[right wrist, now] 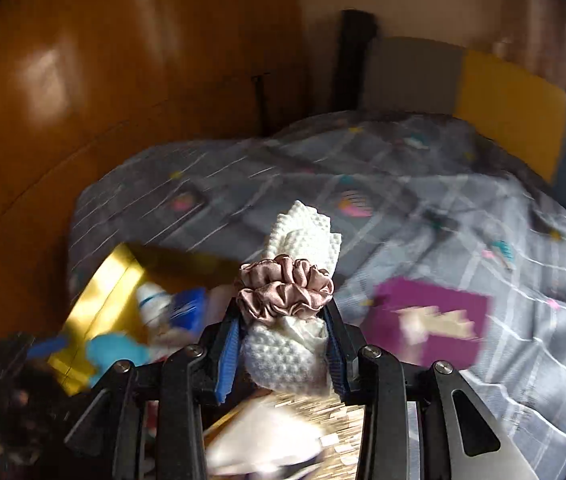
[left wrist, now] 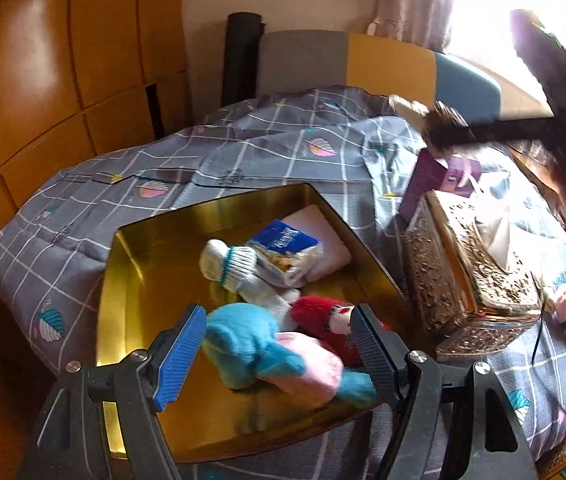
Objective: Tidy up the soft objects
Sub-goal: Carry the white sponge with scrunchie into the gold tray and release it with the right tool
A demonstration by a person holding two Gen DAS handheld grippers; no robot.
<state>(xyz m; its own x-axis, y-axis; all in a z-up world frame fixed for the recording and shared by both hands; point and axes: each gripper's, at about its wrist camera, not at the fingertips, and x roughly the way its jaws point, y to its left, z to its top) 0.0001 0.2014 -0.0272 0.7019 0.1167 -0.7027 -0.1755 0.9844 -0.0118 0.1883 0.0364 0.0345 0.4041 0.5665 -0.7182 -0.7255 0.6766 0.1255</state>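
A gold box (left wrist: 135, 240) lies open on the bed. In it are a blue and pink plush toy (left wrist: 259, 348), a red plush toy (left wrist: 325, 318), a white sock with a teal band (left wrist: 231, 266), a tissue pack (left wrist: 283, 248) and a white pad (left wrist: 323, 224). My left gripper (left wrist: 279, 344) is open, its fingers on either side of the blue and pink toy. My right gripper (right wrist: 283, 336) is shut on a rolled white cloth (right wrist: 303, 240) bound with a pink scrunchie (right wrist: 283, 292), held in the air above the bed. The gold box (right wrist: 99, 292) shows at lower left in the right wrist view.
An ornate gold tissue box (left wrist: 471, 272) stands right of the gold box, with a purple box (left wrist: 435, 176) behind it. The purple box (right wrist: 427, 320) also shows in the right wrist view. The grey checked quilt (left wrist: 243, 148) covers the bed. A wooden wardrobe (left wrist: 43, 80) stands left.
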